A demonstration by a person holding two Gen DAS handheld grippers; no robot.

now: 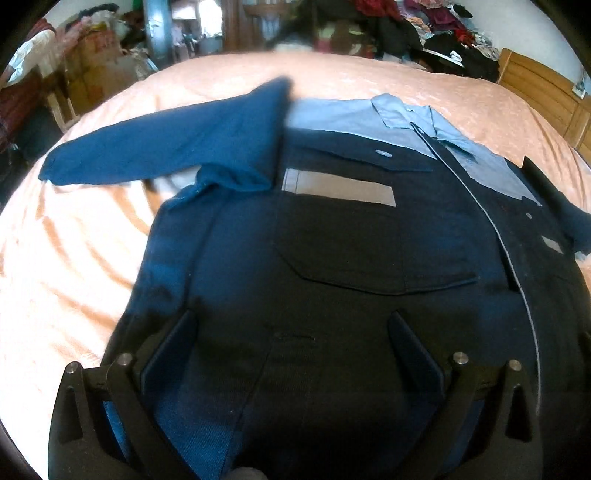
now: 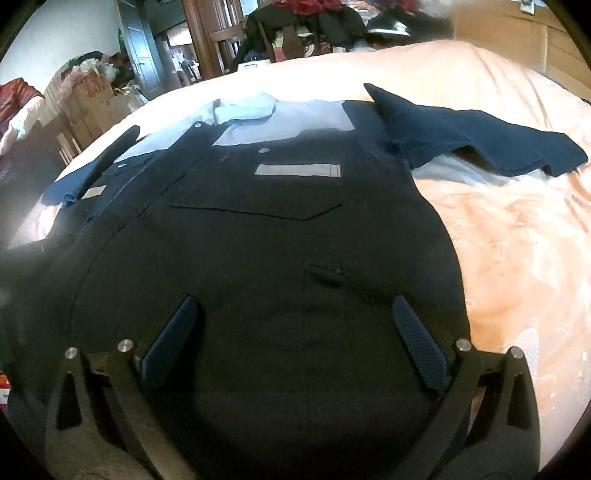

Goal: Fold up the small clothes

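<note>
A dark navy work jacket [image 1: 332, 240] with a light blue collar and yoke [image 1: 406, 118] lies face up on the bed, and fills the right wrist view too [image 2: 258, 240]. One sleeve [image 1: 166, 155] stretches out to the left; the other sleeve [image 2: 480, 144] lies out to the right. My left gripper [image 1: 293, 317] hovers open over the jacket's lower left front, nothing between its fingers. My right gripper [image 2: 295, 302] hovers open over the lower right front, also holding nothing. The right gripper's finger [image 1: 543, 184] shows at the jacket's right edge in the left wrist view.
The jacket rests on a peach bedspread [image 1: 74, 258] that spreads wide on both sides [image 2: 517, 258]. Piles of clothes [image 1: 424, 29] and a wooden headboard [image 1: 543, 92] stand behind the bed. Boxes and clutter [image 2: 88, 99] sit at the far left.
</note>
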